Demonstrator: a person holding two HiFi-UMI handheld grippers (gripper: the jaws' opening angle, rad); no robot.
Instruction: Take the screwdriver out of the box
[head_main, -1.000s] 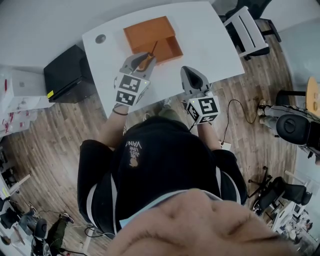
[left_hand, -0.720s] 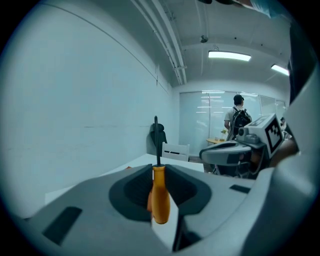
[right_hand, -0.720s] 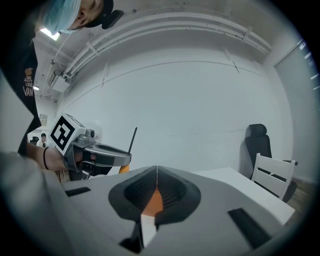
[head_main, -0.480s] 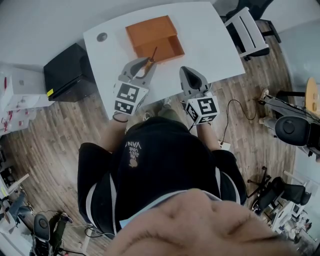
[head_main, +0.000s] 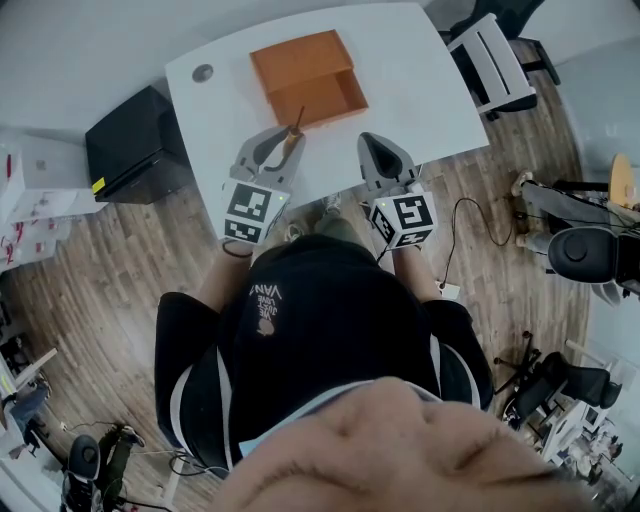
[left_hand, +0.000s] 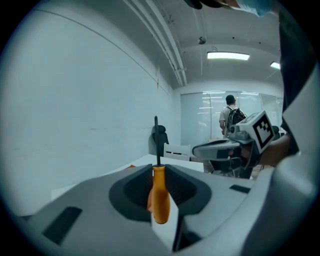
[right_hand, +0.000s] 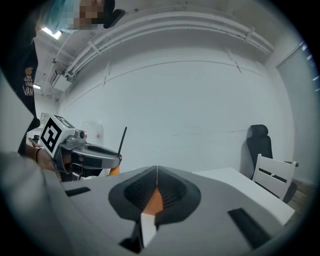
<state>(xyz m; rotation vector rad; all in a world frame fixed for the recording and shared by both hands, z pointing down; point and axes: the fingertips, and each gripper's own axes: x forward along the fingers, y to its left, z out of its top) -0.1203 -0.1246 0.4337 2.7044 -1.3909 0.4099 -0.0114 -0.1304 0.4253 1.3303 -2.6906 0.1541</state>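
At the left of the white table (head_main: 420, 70), the left gripper (head_main: 284, 140) is seen clamped on the orange handle of the screwdriver (head_main: 293, 130). In the left gripper view the handle (left_hand: 160, 197) is pinched between the two pads and the dark shaft is held upright above them, with nothing else touching it. From the head view the tool is found just in front of the near edge of the orange box (head_main: 300, 62). Its tip is drawn over the box's front wall in the picture, but it is judged to be raised above that wall, not resting inside. The open tray of the box is seen bare, with no other tool lying in it.

The main part of the task is therefore judged to be done: the screwdriver is gripped and is out of the box. What is left, as far as can be told, is for it to be carried clear of the box and set down on the bare table, then released.

Further right, the right gripper (head_main: 370, 142) is held over the table's near edge, well apart from the box. Its jaws are seen pressed together with nothing gripped. The orange patch low in the right gripper view is taken to be the box beyond.
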